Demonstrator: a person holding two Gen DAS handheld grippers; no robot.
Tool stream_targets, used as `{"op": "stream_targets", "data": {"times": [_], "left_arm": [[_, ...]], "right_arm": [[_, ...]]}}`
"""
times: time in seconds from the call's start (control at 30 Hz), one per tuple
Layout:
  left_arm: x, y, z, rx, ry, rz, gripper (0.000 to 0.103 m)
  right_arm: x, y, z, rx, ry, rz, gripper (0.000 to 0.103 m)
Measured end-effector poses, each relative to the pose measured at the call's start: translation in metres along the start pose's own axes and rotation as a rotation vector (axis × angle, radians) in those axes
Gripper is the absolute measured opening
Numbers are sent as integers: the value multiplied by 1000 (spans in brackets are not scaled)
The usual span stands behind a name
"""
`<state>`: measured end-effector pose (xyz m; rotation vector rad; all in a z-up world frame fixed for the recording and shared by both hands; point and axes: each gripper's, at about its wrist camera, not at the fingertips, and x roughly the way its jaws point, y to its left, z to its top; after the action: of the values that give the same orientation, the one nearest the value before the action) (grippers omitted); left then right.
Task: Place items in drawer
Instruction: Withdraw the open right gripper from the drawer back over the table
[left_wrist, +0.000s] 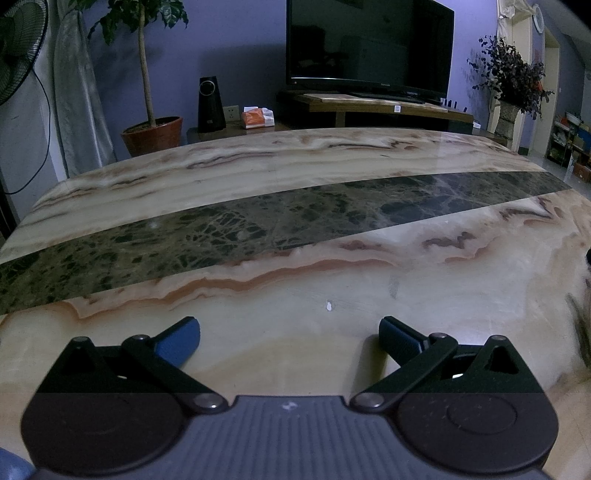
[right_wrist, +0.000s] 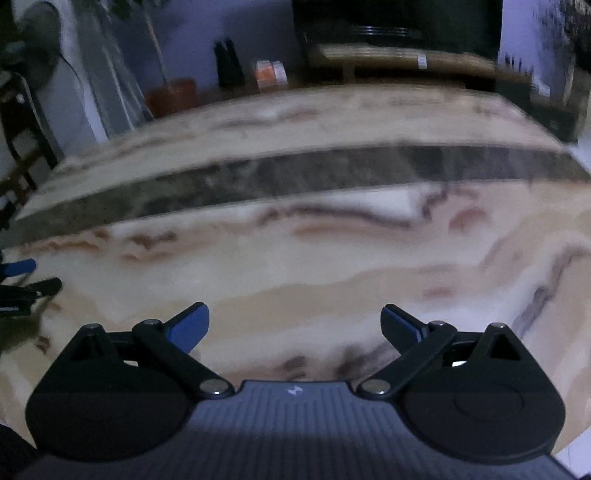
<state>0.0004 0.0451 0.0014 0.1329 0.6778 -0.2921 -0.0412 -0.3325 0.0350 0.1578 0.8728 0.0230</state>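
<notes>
1. The table (left_wrist: 295, 295) has a cream marble top with wavy veins in orange-red and brown.
2. A dark green band (left_wrist: 258, 229) with light net-like cracks crosses the table top.
3. The left gripper (left_wrist: 290, 334) has black arms, blue pads (left_wrist: 181, 341) and a grey ribbed body.
4. The right gripper (right_wrist: 295, 321) shows the same black, blue and grey.
5. The plant pot (left_wrist: 153, 134) is reddish brown.
6. The tissue pack (left_wrist: 258, 118) is orange and white.
7. The wall (left_wrist: 236, 48) is bluish purple.
8. The television (left_wrist: 369, 40) is black.

Both my wrist cameras look forward and down, close over the marble table (left_wrist: 295, 221), toward the TV (left_wrist: 369, 44) at upper frame.
</notes>
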Motion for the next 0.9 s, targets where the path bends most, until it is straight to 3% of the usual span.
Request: {"op": "stream_targets", "data": {"times": [0.17, 0.3, 0.43, 0.9], "left_arm": [[0, 0, 0, 0, 0, 0, 103], [0, 0, 0, 0, 0, 0, 103], [0, 0, 0, 0, 0, 0, 103], [1, -7, 1, -16, 0, 29, 103]], "right_arm": [[19, 3, 1, 25, 102, -46, 100], [22, 10, -4, 8, 90, -50, 103], [30, 27, -13, -86, 75, -113, 103], [30, 38, -21, -77, -4, -122, 103]]}}
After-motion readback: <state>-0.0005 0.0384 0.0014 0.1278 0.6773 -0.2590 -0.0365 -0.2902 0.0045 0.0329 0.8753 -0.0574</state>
